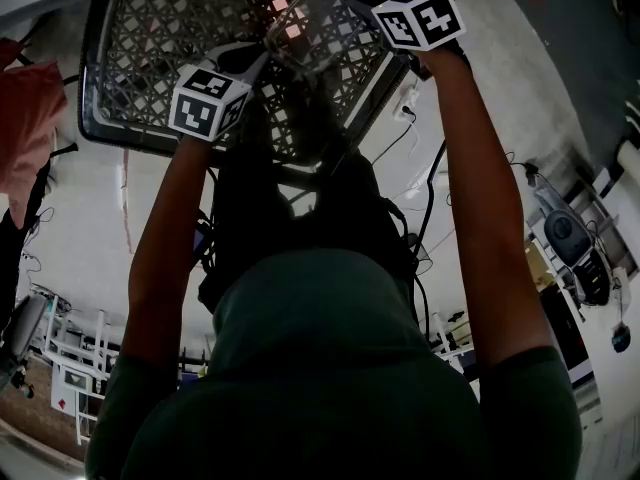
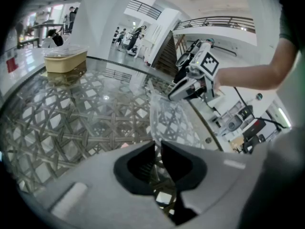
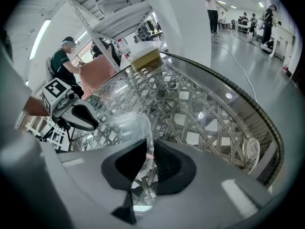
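Note:
A clear plastic container [image 1: 315,23] hangs between both grippers above a glass table with a woven lattice top [image 1: 130,38]. My left gripper [image 1: 262,60] pinches its near-left rim, jaws almost together on the thin plastic [image 2: 174,120]. My right gripper [image 1: 355,8] is shut on the opposite rim; the container [image 3: 126,128] bulges out beyond its jaws. The left gripper view catches the right gripper [image 2: 190,82] at the container's far edge. In the right gripper view the left gripper [image 3: 76,113] is at the container's left side. The container looks empty.
A tan box with a clear lid [image 2: 66,58] stands at the far end of the table [image 3: 205,113]. A pink cloth [image 1: 25,118] hangs to the left. Cables and equipment [image 1: 570,238] lie on the floor to the right. A person sits behind the table [image 3: 64,61].

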{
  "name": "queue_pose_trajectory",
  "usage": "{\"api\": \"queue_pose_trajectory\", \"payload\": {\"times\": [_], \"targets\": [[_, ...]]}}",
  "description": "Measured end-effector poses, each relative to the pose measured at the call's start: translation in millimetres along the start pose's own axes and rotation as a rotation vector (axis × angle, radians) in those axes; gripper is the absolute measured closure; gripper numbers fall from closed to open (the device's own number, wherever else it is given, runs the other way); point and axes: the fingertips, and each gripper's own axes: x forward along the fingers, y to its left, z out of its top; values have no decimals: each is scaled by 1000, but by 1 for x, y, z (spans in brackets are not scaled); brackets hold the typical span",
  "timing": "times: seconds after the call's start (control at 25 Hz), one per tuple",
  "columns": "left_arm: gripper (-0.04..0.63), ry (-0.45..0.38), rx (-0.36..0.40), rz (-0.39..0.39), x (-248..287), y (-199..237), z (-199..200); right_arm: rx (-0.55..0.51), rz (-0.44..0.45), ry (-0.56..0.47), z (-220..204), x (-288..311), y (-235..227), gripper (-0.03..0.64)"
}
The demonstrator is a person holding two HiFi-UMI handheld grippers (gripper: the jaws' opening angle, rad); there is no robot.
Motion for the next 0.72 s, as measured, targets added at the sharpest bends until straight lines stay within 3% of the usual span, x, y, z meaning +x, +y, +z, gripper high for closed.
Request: {"api": "queue_pose_trajectory", "payload": {"times": [0.32, 0.52, 0.6, 0.72], "targets": [[563, 6, 0, -5, 0, 0, -1, -30, 4, 4, 8, 1, 3, 615], [561, 6, -14, -13, 0, 0, -1, -45, -55, -5, 4, -1, 0, 612], [561, 7, -15, -13, 0, 0, 0, -76, -83, -5, 3, -1, -2, 598], [563, 7, -10, -11, 0, 0, 0, -89, -117, -17, 5, -2, -8, 526]]}}
